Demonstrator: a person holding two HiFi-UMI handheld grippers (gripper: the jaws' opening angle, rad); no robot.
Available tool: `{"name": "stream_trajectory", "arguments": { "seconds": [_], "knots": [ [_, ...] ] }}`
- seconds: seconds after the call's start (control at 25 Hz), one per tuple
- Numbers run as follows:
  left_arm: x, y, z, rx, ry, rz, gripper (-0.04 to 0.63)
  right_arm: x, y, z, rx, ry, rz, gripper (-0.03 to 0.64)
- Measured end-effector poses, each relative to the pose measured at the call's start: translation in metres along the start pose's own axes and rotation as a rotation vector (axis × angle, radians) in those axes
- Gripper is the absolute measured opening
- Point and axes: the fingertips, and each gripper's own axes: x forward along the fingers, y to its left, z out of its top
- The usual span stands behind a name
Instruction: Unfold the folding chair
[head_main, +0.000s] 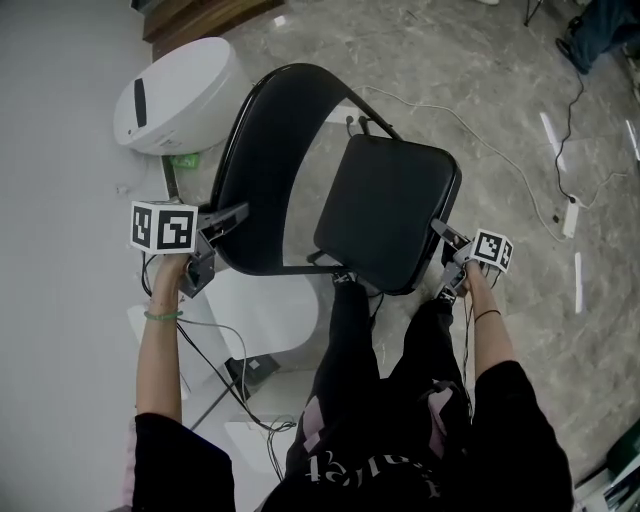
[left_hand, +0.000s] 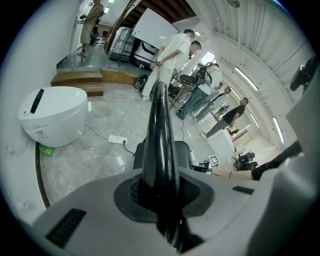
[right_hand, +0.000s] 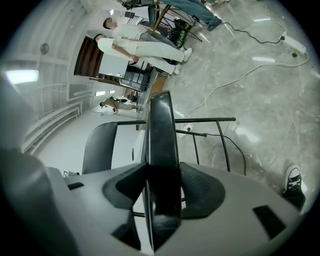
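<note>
In the head view the folding chair (head_main: 385, 210) hides most of its own legs under the seat and backrest, and only thin bars show past the seat's far edge. The seat's near edge overlaps the person's legs (head_main: 390, 350). Behind the chair's backrest, the white domed unit (head_main: 175, 95) loses its lower side. The backrest tube covers the inner faces of the left gripper (left_hand: 160, 192) fingers. The seat's edge does the same for the right gripper (right_hand: 162, 192). Beyond the chair, the distant people (left_hand: 167, 60) are too small to tell what they do.
</note>
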Motion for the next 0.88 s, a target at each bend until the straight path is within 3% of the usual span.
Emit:
{"name": "stream_trajectory", "arguments": {
  "seconds": [0.16, 0.28, 0.48, 0.6, 0.72, 0.88],
  "knots": [
    [0.004, 0.007, -0.002, -0.004, -0.002, 0.003, 0.063, -0.012, -0.023, 0.005, -0.047, 0.02, 0.058, 0.195],
    [0.006, 0.016, 0.0, 0.023, -0.021, -0.006, 0.061, -0.022, -0.042, 0.001, -0.021, -0.003, 0.029, 0.198],
    [0.017, 0.015, -0.006, 0.034, -0.004, -0.028, 0.061, -0.041, -0.093, 0.006, -0.09, -0.081, -0.251, 0.195],
    [0.055, -0.005, -0.02, 0.047, 0.022, -0.03, 0.061, -0.059, -0.145, 0.002, -0.133, -0.058, -0.447, 0.094],
    [0.102, -0.024, -0.036, 0.063, 0.068, -0.001, 0.064, -0.06, -0.171, -0.011, -0.124, 0.019, -0.423, 0.074],
    [0.112, -0.031, -0.037, 0.065, 0.076, 0.014, 0.061, -0.058, -0.171, -0.006, -0.137, -0.003, -0.387, 0.075]
  ]
}}
